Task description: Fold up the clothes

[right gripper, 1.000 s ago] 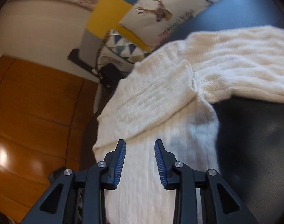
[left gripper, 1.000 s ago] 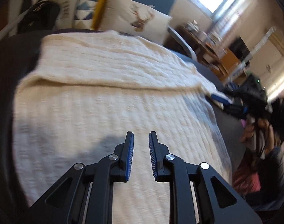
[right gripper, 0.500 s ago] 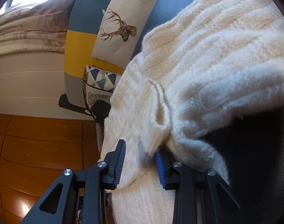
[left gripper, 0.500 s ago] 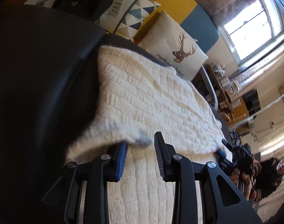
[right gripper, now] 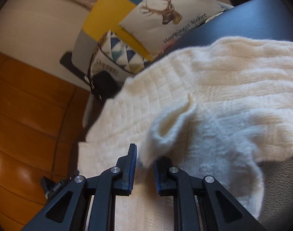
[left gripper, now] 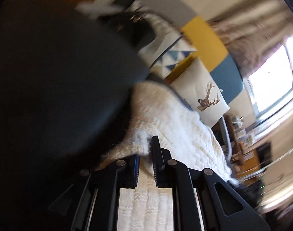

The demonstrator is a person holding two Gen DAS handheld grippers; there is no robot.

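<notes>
We see a cream knitted sweater (right gripper: 214, 88) spread over a dark, leather-like surface (right gripper: 248, 13), which it covers from the near edge up toward the cushions. In the right wrist view one fuzzy fold of it stands up in a loose cup-shaped flap, while the rest lies in soft ridges to the right and flat ribbed knit to the left. The right gripper (right gripper: 144, 165) has that flap's lower edge between its blue-padded fingers (right gripper: 132, 165); its jaws have just been closing and now pinch the knit, with only a narrow gap left between them.

In the left wrist view the sweater (left gripper: 177, 127) runs away from us toward the right, and a fluffy corner of it bunches right at the left gripper (left gripper: 146, 157). Its jaws have also just been closing, and the wool sits between the pads; the picture is blurred here, so we think the corner is gripped, with fabric draped over the left-hand finger (left gripper: 135, 165). The dark surface (left gripper: 59, 86) fills most of the left half of that view.

Beyond the sweater, a pale cushion with a printed deer head (right gripper: 165, 9) leans at the far end, and a second cushion with blue triangles (right gripper: 117, 55) sits just beside it. Behind them is a backrest in yellow and blue panels (left gripper: 208, 40). A wooden floor (right gripper: 25, 115) shows at the left of the right wrist view, and a bright window (left gripper: 271, 82) at the right of the left wrist view.
</notes>
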